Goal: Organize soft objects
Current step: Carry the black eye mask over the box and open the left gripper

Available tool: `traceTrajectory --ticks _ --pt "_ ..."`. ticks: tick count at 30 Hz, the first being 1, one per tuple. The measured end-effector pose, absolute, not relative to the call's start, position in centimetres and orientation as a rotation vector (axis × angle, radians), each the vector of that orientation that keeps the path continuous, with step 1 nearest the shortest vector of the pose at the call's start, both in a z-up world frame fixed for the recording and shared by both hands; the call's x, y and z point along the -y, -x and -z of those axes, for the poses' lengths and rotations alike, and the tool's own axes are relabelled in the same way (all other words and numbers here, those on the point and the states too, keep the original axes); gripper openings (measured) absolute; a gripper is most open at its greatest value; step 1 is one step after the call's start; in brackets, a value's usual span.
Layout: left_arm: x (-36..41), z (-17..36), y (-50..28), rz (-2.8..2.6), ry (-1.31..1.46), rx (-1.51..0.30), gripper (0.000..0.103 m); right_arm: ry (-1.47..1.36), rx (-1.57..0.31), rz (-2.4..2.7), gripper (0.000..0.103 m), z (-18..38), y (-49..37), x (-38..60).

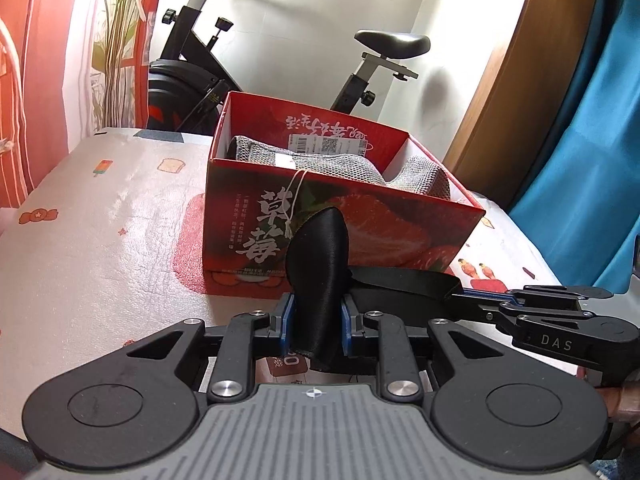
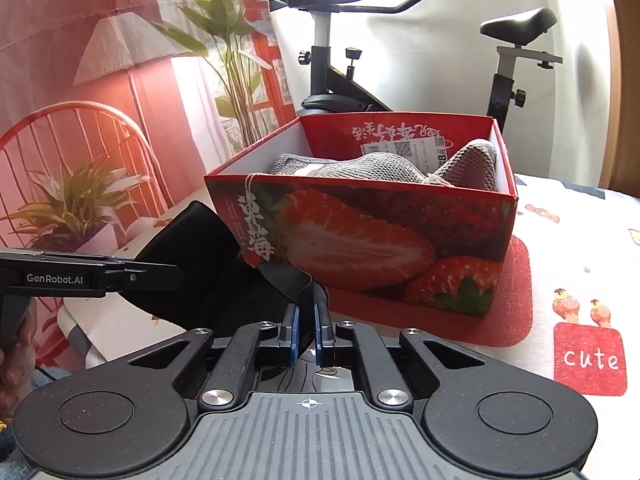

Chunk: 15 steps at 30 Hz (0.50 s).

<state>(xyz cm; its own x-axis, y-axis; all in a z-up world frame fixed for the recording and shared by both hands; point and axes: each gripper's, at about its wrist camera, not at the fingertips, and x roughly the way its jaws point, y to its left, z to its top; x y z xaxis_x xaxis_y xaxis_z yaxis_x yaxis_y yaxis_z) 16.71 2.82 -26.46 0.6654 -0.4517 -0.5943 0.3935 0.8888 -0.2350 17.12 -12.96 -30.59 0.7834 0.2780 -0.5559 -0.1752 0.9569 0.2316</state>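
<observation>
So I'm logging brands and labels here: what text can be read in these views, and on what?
"DAS": on the black right gripper, seen from the left wrist.
"GenRobot.AI": on the black left gripper, seen from the right wrist.
"cute": red patch on the white patterned tablecloth.
"草莓": front of the red strawberry cardboard box.
"8": white paper tag inside the box; its other print is too small to read.

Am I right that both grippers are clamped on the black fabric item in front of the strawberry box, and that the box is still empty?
Not quite: the strawberry box already holds a grey knitted item, as the right wrist view shows. The left gripper and right gripper are indeed clamped on the black fabric item.
</observation>
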Motion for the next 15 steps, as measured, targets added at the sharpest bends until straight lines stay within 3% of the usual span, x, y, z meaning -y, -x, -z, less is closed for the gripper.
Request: traceTrajectory --ticks 15 --pt "-1.3 18.7 -22.3 0.513 0.113 -0.531 0.025 -0.074 -0.421 -0.203 0.006 22.0 -20.7 15.6"
